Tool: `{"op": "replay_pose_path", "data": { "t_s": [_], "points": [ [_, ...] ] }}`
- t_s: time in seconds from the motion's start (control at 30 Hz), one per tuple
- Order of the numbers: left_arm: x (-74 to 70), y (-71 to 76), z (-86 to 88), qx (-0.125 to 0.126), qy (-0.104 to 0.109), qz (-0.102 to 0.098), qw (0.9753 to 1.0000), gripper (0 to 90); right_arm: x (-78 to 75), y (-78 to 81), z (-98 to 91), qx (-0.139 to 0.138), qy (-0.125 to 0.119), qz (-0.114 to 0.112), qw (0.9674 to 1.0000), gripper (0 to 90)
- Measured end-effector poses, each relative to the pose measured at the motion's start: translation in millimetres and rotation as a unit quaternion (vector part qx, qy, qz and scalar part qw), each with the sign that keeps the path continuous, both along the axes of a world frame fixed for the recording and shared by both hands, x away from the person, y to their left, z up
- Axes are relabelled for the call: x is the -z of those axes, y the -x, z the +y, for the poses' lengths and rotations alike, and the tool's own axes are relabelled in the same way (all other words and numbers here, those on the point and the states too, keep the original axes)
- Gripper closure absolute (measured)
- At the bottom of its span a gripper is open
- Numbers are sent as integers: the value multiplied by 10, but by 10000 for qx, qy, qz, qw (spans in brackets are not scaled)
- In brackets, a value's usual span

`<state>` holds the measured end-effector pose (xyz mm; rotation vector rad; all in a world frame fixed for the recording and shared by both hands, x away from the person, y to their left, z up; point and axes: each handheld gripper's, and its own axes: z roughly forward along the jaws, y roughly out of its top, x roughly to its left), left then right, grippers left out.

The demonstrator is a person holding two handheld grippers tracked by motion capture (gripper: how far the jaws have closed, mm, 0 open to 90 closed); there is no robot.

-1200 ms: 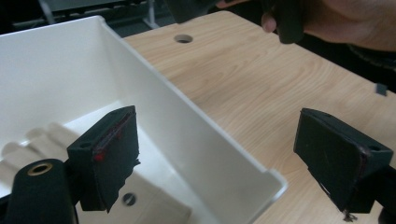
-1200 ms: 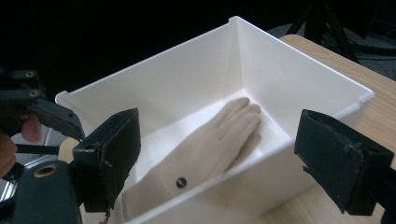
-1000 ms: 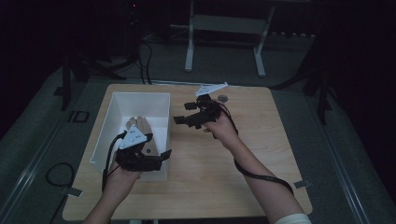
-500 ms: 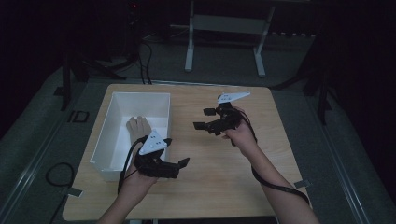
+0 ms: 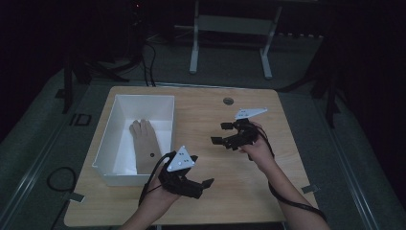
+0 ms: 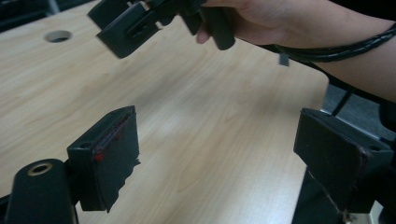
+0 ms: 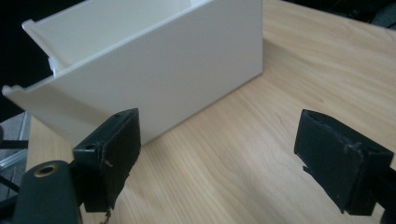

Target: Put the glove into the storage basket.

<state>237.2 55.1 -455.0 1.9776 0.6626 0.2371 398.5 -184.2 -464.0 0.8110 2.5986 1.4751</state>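
A white box (image 5: 117, 143) sits on the left part of the wooden table (image 5: 287, 120). Inside it lies a tan thing shaped like a hand (image 5: 143, 143), flat on the bottom, with its fingers at the far end. It looks put away there, safe from rolling off.

The left gripper (image 5: 207, 184) hangs over the near part of the table, just right of the box's near corner. Its jaws are wide apart with nothing between them — just bare wood shows past them.

The right gripper (image 5: 221, 134) floats over the middle of the table, right of the box, pointing left at the box wall. Its jaws are wide apart too — empty.

Both hands look free, maybe because the job of filling the box is done.
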Motion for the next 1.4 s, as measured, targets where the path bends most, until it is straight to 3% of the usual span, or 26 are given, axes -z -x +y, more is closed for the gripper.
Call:
{"op": "replay_pose_path", "data": {
  "t_s": [0.17,0.47,0.6,0.73,0.87,1.1,1.4],
  "points": [
    [85,-28,-91,98,38,94,9999,145,135,38,-80,5,82,83,9999,146],
    [330,-59,-232,281,-164,202,9993,145,319,145,-185,49,112,140,9998,146],
    [455,-79,-271,366,-117,273,9989,145,432,175,-215,12,113,139,9998,147],
    [561,-102,-317,423,-273,297,9983,146,541,210,-244,-15,126,108,9999,147],
    [673,-132,-351,502,-308,434,9973,146,627,235,-265,-11,169,124,9998,147],
    [839,-139,-417,599,-284,549,9963,146,740,303,-310,-10,322,-133,9994,147],
    [992,-131,-491,767,-359,654,9943,146,864,361,-414,116,366,-215,9990,147]
  ]
}}
